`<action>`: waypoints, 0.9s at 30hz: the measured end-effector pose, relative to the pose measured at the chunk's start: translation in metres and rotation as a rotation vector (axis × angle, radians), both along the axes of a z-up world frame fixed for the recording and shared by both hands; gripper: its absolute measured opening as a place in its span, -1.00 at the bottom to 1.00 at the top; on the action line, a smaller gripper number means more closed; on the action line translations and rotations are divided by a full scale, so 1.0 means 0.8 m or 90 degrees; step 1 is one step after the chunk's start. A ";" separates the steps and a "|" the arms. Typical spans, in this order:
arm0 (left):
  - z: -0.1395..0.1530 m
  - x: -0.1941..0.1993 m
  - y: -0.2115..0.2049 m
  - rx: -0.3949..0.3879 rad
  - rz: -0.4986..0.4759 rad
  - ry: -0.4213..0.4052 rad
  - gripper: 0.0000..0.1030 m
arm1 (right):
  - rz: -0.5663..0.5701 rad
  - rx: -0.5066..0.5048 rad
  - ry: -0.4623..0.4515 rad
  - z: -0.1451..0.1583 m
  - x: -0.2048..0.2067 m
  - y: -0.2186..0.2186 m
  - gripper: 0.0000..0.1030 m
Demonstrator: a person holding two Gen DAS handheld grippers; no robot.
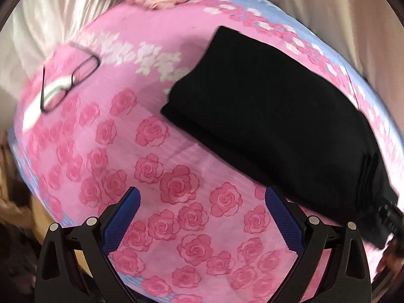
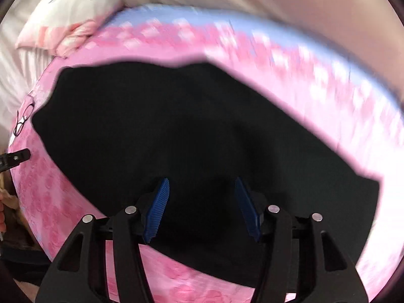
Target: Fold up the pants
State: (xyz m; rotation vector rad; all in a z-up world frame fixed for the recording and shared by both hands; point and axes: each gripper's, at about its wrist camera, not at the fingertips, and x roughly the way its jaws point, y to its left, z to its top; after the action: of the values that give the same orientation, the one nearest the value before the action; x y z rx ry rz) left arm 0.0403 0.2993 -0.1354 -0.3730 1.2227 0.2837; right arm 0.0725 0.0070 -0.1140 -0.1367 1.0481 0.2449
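The black pants (image 1: 272,116) lie folded in a thick stack on the pink rose-print sheet (image 1: 151,151), to the right of my left gripper (image 1: 202,194). That gripper stands open over bare sheet, with nothing between its blue pads. In the right wrist view the pants (image 2: 176,126) fill the middle of the picture. My right gripper (image 2: 200,184) hovers over their near part, jaws apart and no cloth pinched between them. The edge of the right gripper (image 1: 388,217) shows at the pants' near right end, and a tip of the left gripper (image 2: 15,159) shows at the far left.
A pair of black-framed glasses (image 1: 68,83) lies on the sheet at the left, also small in the right wrist view (image 2: 24,118). A pink and white pillow (image 2: 70,12) rests at the bed's far end. Pale curtains (image 1: 328,12) hang beyond the bed's blue edge.
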 end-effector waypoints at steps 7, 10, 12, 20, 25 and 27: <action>-0.001 -0.028 0.040 -0.003 0.068 -0.011 0.90 | 0.289 -0.083 -0.108 0.048 0.009 0.225 0.36; 0.004 -0.048 0.056 0.013 0.084 -0.015 0.90 | 0.369 -0.112 -0.102 0.025 0.012 0.317 0.36; 0.006 -0.061 0.067 0.020 0.099 -0.016 0.90 | 0.390 -0.126 -0.103 0.015 0.009 0.348 0.36; 0.009 -0.088 0.100 0.019 0.103 -0.030 0.90 | 0.253 -0.087 -0.064 0.003 0.032 0.296 0.36; 0.016 -0.060 0.090 0.000 0.060 -0.060 0.90 | 0.053 -0.108 -0.033 0.000 0.038 0.134 0.39; 0.011 -0.039 0.079 -0.005 0.028 -0.061 0.90 | -0.016 -0.134 0.009 -0.014 0.037 0.071 0.48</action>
State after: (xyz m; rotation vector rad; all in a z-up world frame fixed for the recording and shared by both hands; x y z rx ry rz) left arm 0.0088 0.3622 -0.1267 -0.4160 1.1236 0.2954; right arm 0.1018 0.0636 -0.1253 -0.3117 1.0874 0.1117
